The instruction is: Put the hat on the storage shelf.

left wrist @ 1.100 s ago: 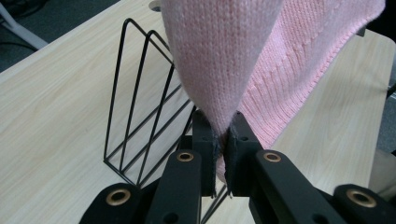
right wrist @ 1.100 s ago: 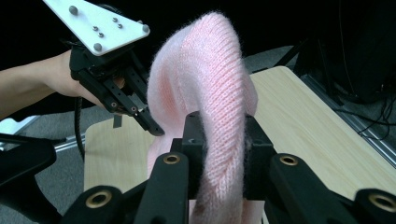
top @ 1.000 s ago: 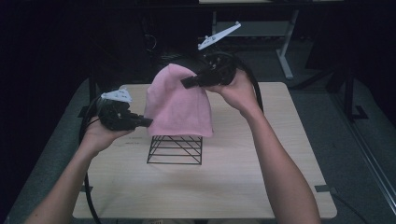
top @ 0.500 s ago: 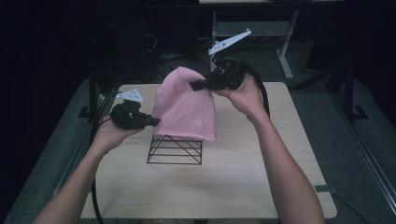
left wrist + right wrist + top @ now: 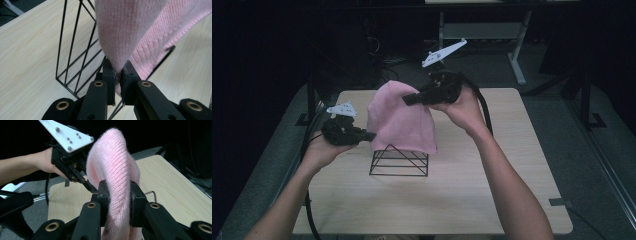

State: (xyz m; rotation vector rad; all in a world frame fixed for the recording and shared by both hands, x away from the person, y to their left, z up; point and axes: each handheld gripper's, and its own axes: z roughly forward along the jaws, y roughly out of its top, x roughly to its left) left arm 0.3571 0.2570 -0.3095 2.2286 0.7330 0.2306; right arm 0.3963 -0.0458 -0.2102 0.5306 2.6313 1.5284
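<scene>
A pink knitted cloth (image 5: 399,120) hangs over a black wire rack (image 5: 399,161) in the middle of the table. My left gripper (image 5: 368,135) is shut on the cloth's lower left edge, and the left gripper view shows the pink cloth (image 5: 130,30) pinched between its two jaws beside the wire rack (image 5: 75,50). My right gripper (image 5: 408,100) is shut on the cloth's top, held high; in the right gripper view a thick fold of the pink cloth (image 5: 112,167) sits squeezed between its jaws, with the left gripper (image 5: 91,188) beyond.
The light wooden table (image 5: 492,200) has bare room in front of and to the right of the rack. Dark floor and a white desk leg (image 5: 517,65) lie past the far edge. Cables trail from both grippers.
Both hands have shifted slightly right with the cloth. The right gripper has come down a little, and the cloth hangs lower over the rack.
</scene>
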